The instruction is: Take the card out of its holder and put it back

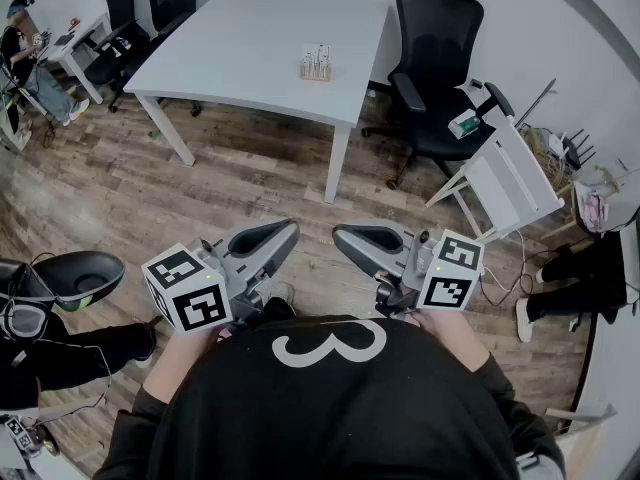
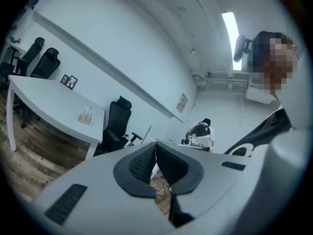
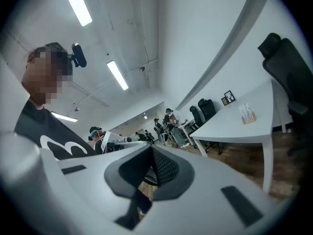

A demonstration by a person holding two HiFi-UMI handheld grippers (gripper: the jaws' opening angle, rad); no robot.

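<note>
A small wooden card holder (image 1: 316,64) with white cards upright in it stands near the right edge of the white table (image 1: 250,48), far ahead. It also shows small in the left gripper view as the holder (image 2: 86,116) and in the right gripper view as the holder (image 3: 247,113). Both grippers are held close to the person's chest, well short of the table. My left gripper (image 1: 291,230) is shut with nothing in it, its pads meeting at the tip (image 2: 155,144). My right gripper (image 1: 339,233) is shut and empty too.
A black office chair (image 1: 436,63) stands right of the table. A white folding frame (image 1: 510,178) leans at the right. More black chairs (image 1: 150,8) and a second desk sit at the far left, with a seated person (image 1: 25,63). Wood floor (image 1: 150,198) lies between me and the table.
</note>
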